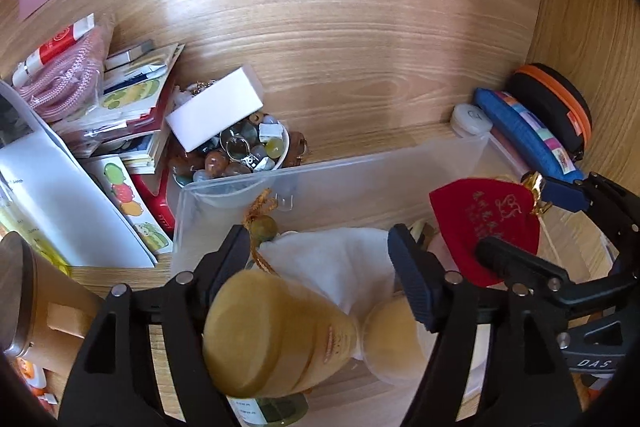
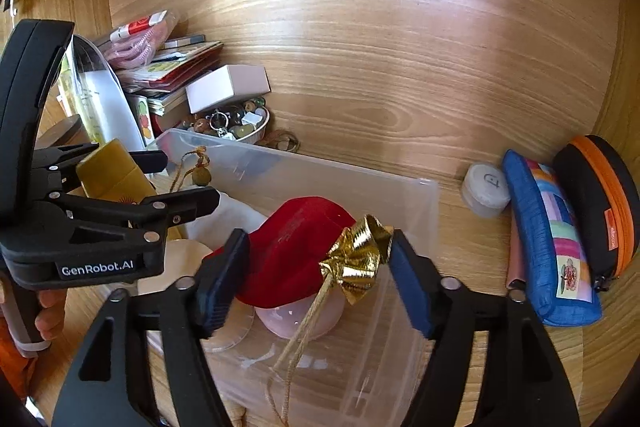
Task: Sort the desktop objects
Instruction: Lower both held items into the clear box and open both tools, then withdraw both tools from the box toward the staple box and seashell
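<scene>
A clear plastic bin (image 1: 320, 171) (image 2: 320, 163) stands on the wooden desk. Inside lie a white cloth (image 1: 332, 263), a beaded tassel (image 1: 262, 227) and a red pouch (image 1: 480, 219) (image 2: 296, 247) with a gold ruffled top (image 2: 360, 255). My left gripper (image 1: 322, 259) (image 2: 186, 177) is open over the bin's left end. A yellow-capped bottle (image 1: 272, 339) (image 2: 116, 179) stands between its jaws, and the pads do not press on it. My right gripper (image 2: 318, 281) (image 1: 524, 219) is open, with the gold ruffle loose between its pads.
Behind the bin sit a bowl of stones (image 1: 248, 151), a white box (image 1: 216, 107) and stacked booklets (image 1: 132, 115). To the right are a white jar (image 2: 486, 195), a blue pencil case (image 2: 548, 239) and a black-orange case (image 2: 600, 203). Wooden walls close the back and sides.
</scene>
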A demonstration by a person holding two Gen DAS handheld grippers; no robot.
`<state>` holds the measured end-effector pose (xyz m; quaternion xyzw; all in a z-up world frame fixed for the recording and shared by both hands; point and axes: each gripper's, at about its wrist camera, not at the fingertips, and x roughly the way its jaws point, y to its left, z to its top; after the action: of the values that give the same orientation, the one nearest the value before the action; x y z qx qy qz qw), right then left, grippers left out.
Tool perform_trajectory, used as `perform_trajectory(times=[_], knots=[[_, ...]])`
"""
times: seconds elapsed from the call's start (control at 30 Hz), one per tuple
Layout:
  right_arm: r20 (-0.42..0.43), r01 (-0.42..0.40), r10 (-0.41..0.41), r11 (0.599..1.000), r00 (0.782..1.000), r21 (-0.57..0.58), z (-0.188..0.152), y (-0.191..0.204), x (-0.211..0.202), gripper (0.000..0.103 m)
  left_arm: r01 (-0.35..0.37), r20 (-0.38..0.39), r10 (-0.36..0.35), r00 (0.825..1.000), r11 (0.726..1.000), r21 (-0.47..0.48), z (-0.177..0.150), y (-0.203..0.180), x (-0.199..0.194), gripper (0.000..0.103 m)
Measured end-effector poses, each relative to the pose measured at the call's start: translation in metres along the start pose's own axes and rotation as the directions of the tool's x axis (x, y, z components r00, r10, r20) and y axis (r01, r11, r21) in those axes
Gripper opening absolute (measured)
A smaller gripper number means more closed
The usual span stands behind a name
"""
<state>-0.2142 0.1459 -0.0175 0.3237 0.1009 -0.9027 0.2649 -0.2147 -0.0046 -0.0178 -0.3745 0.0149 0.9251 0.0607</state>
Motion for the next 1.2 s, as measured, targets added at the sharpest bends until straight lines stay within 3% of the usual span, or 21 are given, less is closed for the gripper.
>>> perform_trajectory(times=[0.27, 0.53, 0.67, 0.9, 1.03, 1.2], knots=[[0.027, -0.015, 0.014, 0.999, 1.0, 0.038, 0.0, -0.008, -0.011, 0.081, 0.021, 0.017, -0.021, 1.0, 1.0, -0.007, 0.003, -0.001, -0.004, 0.075], [0.047, -0.011, 0.008, 0.999, 0.999, 0.046, 0.001, -0.008, -0.017, 0.082, 0.03, 0.054, -0.028, 0.998, 0.999, -0.043, 0.009, 0.006, -0.028, 0.077], [0.058, -0.01, 0.008, 0.999, 0.998, 0.045, 0.003, -0.007, -0.026, 0.082, 0.035, 0.086, -0.032, 0.996, 0.999, -0.034, 0.008, 0.005, -0.053, 0.09], [0.103, -0.004, 0.002, 1.0, 0.995, 0.015, 0.005, 0.008, -0.063, 0.086, -0.017, 0.128, 0.016, 0.992, 1.0, 0.005, -0.003, -0.007, -0.091, 0.096], [0.117, 0.004, -0.004, 1.0, 0.993, -0.006, -0.003, 0.018, -0.087, 0.087, -0.044, 0.121, 0.043, 0.992, 0.999, 0.011, -0.016, -0.011, -0.104, 0.099], [0.124, 0.037, -0.034, 0.999, 0.992, -0.021, -0.019, 0.025, -0.11, 0.096, -0.069, 0.097, 0.068, 0.993, 0.998, 0.004, -0.04, -0.015, -0.11, 0.1]])
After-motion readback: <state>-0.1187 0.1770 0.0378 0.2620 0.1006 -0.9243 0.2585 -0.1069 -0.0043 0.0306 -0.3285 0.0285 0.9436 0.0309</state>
